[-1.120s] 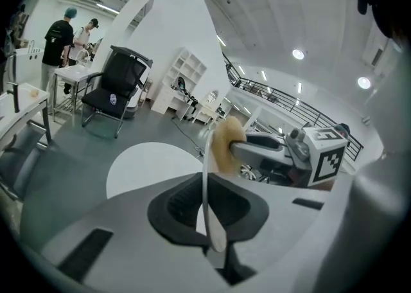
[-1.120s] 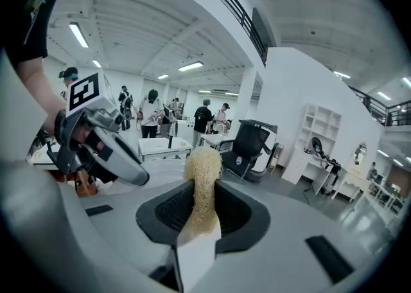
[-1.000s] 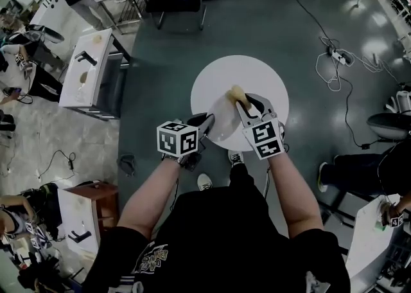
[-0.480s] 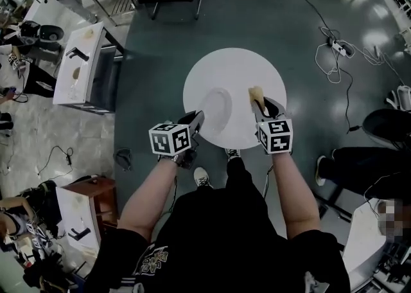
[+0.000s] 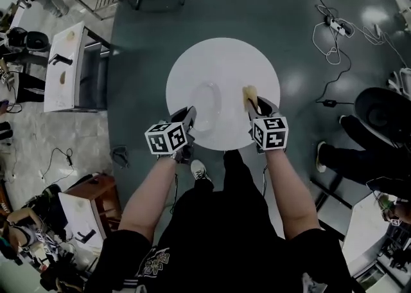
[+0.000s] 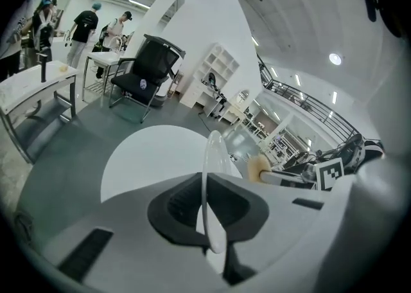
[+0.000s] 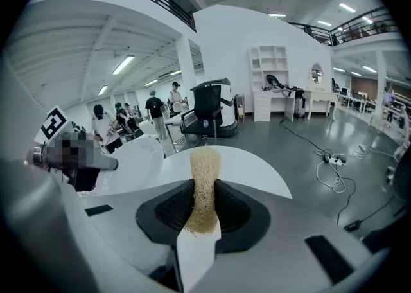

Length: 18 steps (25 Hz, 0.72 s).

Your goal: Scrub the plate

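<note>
Progress: sponge not touching plate, so no scrubbing at this moment. Plate looks clean; whether strokes are left, cannot tell. Left gripper clamped on plate rim, plate sticks out ahead of jaws, low over round table. Right gripper clamped on sponge, sponge ahead of jaws, apart from plate. Count: one plate, one sponge, one table, two grippers.

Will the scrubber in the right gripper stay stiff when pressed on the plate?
Probably not: the scrubber looks loosely fibrous and pinched narrow between the jaws, so it likely squashes. The plate, gripped by its thin rim, may slip.
</note>
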Motion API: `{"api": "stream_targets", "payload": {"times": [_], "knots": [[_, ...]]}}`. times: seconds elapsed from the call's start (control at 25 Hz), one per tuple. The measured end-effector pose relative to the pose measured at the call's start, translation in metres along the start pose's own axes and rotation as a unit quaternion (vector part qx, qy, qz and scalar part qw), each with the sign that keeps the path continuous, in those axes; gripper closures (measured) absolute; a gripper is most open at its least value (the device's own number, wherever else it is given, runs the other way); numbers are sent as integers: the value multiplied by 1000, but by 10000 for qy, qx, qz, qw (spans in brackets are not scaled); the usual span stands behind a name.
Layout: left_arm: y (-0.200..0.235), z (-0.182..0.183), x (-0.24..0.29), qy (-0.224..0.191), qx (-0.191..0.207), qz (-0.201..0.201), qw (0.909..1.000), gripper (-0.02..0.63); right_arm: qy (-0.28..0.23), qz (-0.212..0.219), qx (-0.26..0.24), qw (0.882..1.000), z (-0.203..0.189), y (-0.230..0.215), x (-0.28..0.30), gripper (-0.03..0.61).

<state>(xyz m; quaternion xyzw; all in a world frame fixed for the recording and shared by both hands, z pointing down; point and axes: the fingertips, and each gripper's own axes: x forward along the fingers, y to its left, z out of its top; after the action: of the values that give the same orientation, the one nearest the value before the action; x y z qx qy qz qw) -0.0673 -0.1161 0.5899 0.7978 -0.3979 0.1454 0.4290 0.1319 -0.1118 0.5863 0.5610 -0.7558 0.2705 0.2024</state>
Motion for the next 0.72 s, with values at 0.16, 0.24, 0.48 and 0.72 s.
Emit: {"api": "stream_targets", "payload": {"times": [0.16, 0.24, 0.48, 0.72], "knots": [[6, -5, 30, 56, -161, 167, 9997, 594, 219, 10, 336, 9992, -19, -25, 18, 477], [11, -9, 45, 98, -247, 244, 9993, 594, 324, 24, 452, 9985, -30, -34, 28, 479], [23, -17, 78, 209, -364, 486, 9979, 592, 635, 158, 477, 9967, -50, -50, 55, 479], [37, -30, 94, 304, -469, 729, 9958, 592, 795, 302, 515, 9950, -60, -54, 77, 477]]}}
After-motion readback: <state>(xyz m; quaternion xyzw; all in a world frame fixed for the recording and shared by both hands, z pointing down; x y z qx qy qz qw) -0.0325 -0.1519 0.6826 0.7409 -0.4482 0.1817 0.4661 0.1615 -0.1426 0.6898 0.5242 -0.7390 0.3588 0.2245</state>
